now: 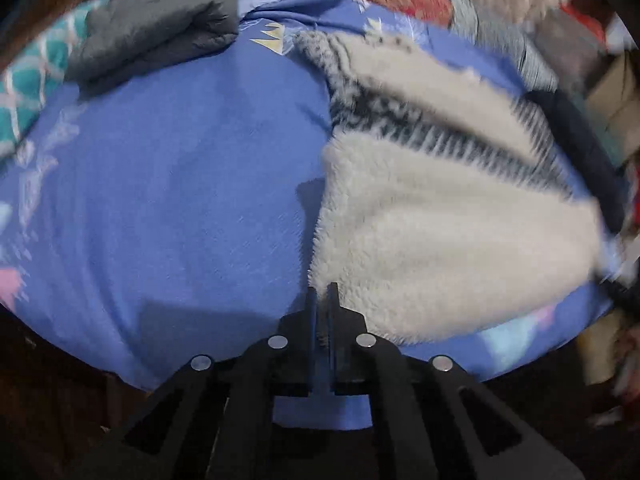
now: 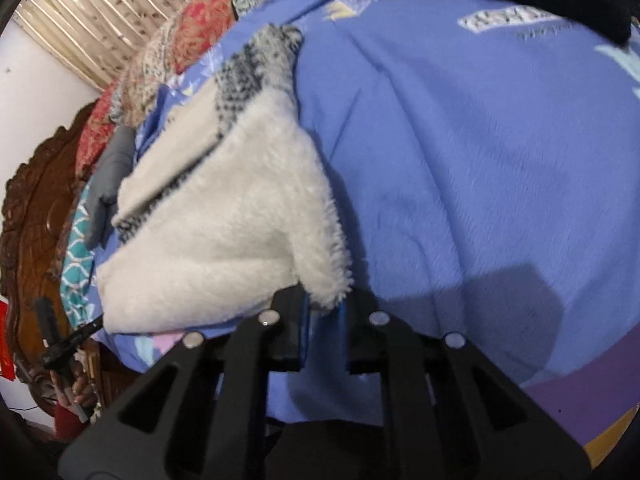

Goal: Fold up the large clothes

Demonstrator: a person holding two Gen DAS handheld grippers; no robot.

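Left wrist view: left claw point(image 1: 322, 296), nearly closed, pinches the white fleece garment point(image 1: 432, 240) at its near corner on the blue bedsheet point(image 1: 180, 200). Right claw point(image 2: 322, 300) grips another corner by the bed's near edge. Farther off lies a folded grey garment point(image 1: 160, 24).

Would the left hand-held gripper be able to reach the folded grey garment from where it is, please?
Probably yes: only bare blue bedsheet lies between the left hand-held gripper and the folded grey garment.
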